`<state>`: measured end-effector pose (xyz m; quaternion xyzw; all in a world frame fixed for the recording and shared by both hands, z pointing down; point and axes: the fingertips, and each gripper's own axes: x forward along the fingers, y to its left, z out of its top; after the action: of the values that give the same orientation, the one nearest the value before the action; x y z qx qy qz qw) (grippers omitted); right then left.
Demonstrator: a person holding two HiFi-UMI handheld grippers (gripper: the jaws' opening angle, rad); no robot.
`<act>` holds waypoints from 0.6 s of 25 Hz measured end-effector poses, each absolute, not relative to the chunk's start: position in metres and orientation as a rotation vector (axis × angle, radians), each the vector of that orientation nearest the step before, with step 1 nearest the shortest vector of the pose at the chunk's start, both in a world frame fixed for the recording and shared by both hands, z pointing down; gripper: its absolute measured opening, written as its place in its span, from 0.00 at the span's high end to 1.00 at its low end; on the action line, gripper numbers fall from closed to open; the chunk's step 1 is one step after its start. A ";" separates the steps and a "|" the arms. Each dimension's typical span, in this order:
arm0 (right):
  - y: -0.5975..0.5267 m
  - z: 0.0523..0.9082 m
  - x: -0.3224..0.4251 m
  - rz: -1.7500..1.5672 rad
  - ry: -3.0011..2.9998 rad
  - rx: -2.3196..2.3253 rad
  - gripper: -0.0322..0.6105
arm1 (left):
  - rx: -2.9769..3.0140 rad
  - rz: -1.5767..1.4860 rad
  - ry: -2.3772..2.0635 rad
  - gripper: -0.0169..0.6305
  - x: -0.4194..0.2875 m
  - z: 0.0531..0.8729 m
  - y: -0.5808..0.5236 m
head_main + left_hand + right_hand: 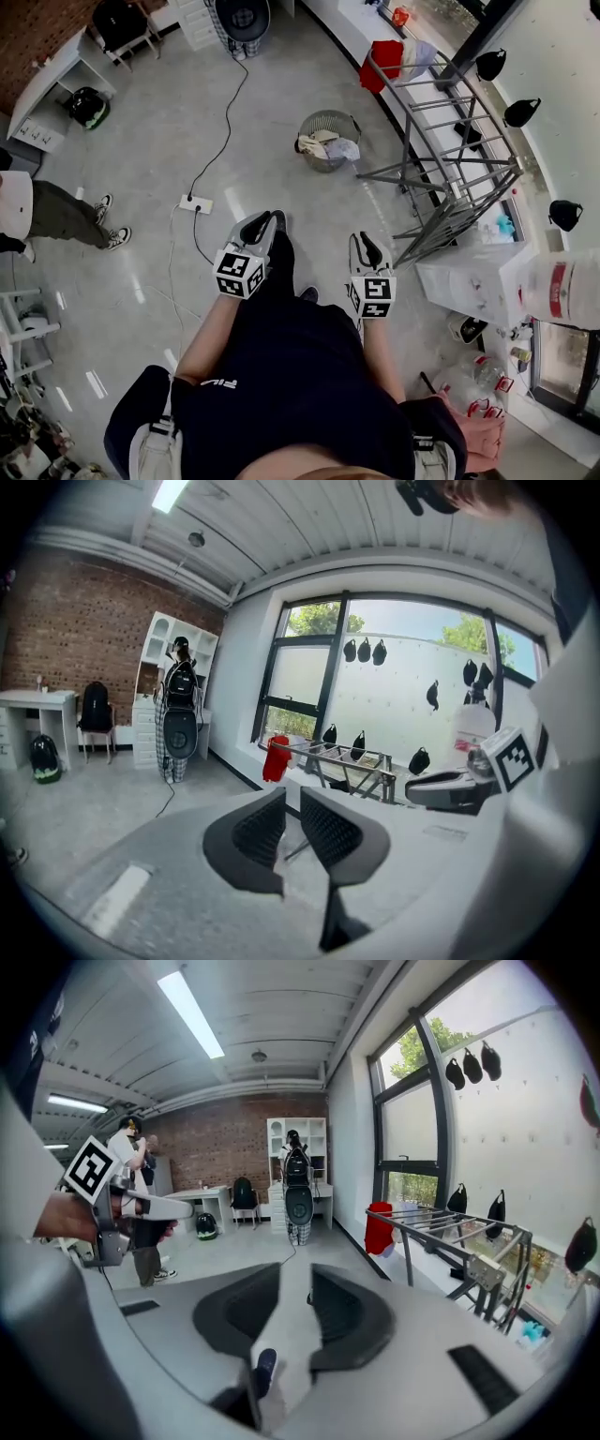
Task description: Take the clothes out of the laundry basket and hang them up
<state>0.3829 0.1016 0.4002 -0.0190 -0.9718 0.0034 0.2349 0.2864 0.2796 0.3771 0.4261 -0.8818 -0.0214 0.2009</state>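
Two grippers I hold above the floor: left gripper (255,228) nearly closed, right gripper (367,246) a crack apart, both empty; laundry basket (326,114) ahead, near the drying rack (433,106).

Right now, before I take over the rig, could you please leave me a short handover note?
Grippers: the left claw is shut and empty; the right claw is slightly apart and empty. Both are short of the basket.
Things: the laundry basket stands on the floor ahead with clothes inside; the drying rack is to its right.
Done: a red garment hangs at the rack's far end.
To do: lift the clothes out and hang them on the rack.
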 end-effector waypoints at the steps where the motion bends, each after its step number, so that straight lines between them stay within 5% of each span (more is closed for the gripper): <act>1: 0.099 0.403 0.373 0.041 -2.668 -0.066 0.69 | 1.198 -0.045 -2.461 0.87 0.276 0.381 0.274; 3: 0.095 0.410 0.354 0.104 -2.654 -0.083 0.58 | 1.208 -0.041 -2.425 0.61 0.257 0.389 0.264; 4: 0.093 0.413 0.344 0.115 -2.645 -0.082 0.58 | 1.205 -0.039 -2.412 0.59 0.247 0.393 0.262; 15: 0.073 0.450 0.208 0.085 -2.547 -0.102 0.57 | 1.185 -0.082 -2.275 0.59 0.110 0.444 0.233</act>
<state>0.2077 0.0726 0.4498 -0.0384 -0.9554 0.0320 0.2912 0.1096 0.2328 0.4440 0.4427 -0.8500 -0.0305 0.2838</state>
